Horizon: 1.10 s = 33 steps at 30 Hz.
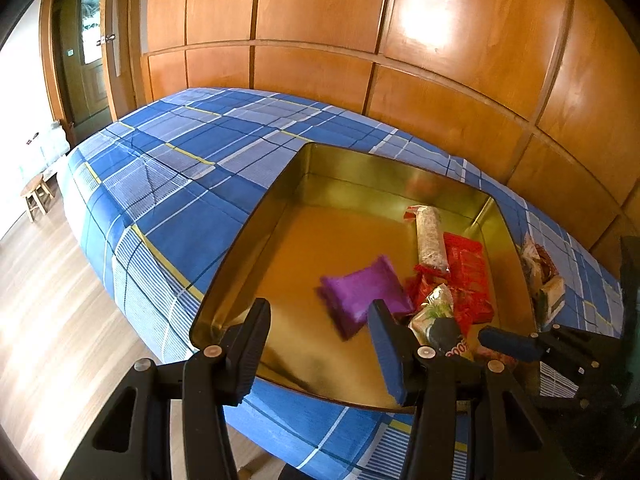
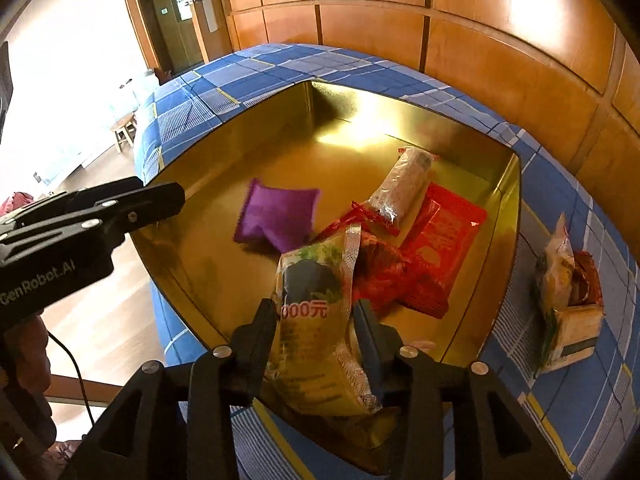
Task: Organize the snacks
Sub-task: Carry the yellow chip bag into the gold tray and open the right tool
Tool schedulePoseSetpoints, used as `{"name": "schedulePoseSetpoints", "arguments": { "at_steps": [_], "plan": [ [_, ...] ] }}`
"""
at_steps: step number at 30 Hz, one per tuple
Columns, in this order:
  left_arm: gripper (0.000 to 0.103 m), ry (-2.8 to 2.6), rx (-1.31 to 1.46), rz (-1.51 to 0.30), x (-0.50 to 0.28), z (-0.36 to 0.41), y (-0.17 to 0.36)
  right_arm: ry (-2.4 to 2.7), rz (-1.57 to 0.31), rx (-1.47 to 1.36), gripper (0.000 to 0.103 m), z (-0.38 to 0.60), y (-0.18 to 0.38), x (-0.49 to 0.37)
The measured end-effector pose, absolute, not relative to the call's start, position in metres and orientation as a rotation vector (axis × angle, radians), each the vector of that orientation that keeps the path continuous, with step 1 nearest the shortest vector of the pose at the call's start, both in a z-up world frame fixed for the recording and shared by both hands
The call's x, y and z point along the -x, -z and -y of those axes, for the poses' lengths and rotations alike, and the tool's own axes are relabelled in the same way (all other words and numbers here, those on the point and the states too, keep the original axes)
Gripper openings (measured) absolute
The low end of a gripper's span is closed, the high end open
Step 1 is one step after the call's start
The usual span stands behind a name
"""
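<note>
Right gripper (image 2: 314, 320) clamped on yellow-green foil snack packet (image 2: 316, 320), held above near edge of gold metal tin (image 2: 496, 216). Left gripper (image 1: 318, 330) jaws wide apart, holding nothing, over tin. Blurred purple pouch (image 1: 362, 294) mid-tin. Red packets (image 2: 440, 236), long speckled roll (image 2: 404, 184) at right side. Clear-wrapped snacks (image 2: 568, 300) outside on blue plaid bedsheet (image 1: 180, 168).

Black plastic left tongs (image 1: 320, 344), blue finger pads, silver screws, matching right tongs (image 2: 316, 336), white "GenRobot.AI" lettering, thin black cable
</note>
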<state>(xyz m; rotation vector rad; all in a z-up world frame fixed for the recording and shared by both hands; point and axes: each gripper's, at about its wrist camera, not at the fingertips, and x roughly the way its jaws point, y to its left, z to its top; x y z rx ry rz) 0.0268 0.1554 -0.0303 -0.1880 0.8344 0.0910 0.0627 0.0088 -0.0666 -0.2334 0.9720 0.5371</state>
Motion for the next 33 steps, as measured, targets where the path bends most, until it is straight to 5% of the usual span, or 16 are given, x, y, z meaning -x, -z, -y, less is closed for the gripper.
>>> {"name": "schedulePoseSetpoints", "arguments": {
  "at_steps": [33],
  "plan": [
    [0.053,0.002,0.075,-0.819,-0.022,-0.11,0.018,-0.358,-0.83,0.076,0.038,0.065,0.026,-0.038]
  ]
}}
